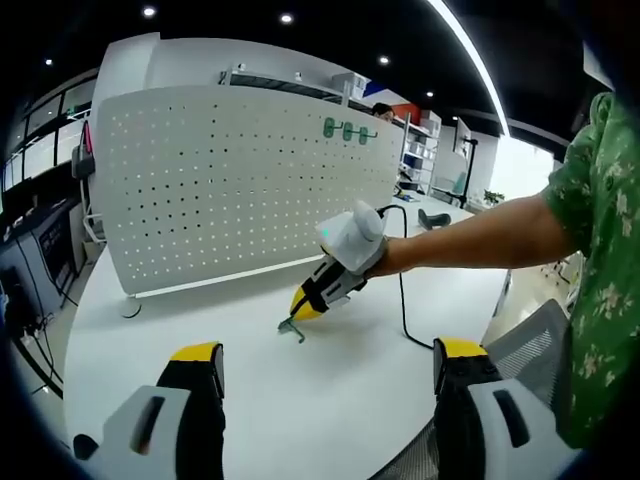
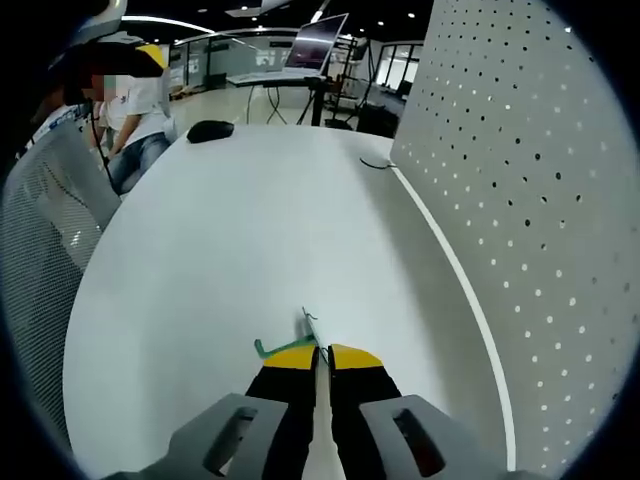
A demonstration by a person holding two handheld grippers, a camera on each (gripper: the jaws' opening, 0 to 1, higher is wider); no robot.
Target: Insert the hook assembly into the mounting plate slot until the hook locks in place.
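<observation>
A small green hook point(image 2: 272, 347) sticks out to the left of my right gripper point(image 2: 320, 352), whose yellow-tipped jaws are shut on it just above the white table. In the left gripper view the same right gripper point(image 1: 306, 307) reaches in from the right on a person's arm, with the green hook point(image 1: 292, 328) touching the tabletop. The white pegboard plate point(image 1: 240, 180) stands upright behind it and carries green hooks point(image 1: 347, 130) near its top edge. The pegboard point(image 2: 520, 200) rises on the right of the right gripper view. My left gripper point(image 1: 325, 365) hangs open over the table's near side, holding nothing.
A black cable point(image 1: 404, 300) trails across the white table point(image 1: 200, 320) behind the right gripper. A dark mouse point(image 2: 210, 130) lies at the table's far end, where a person sits. A mesh chair back point(image 2: 40, 230) borders the table edge. Shelving stands beyond the pegboard.
</observation>
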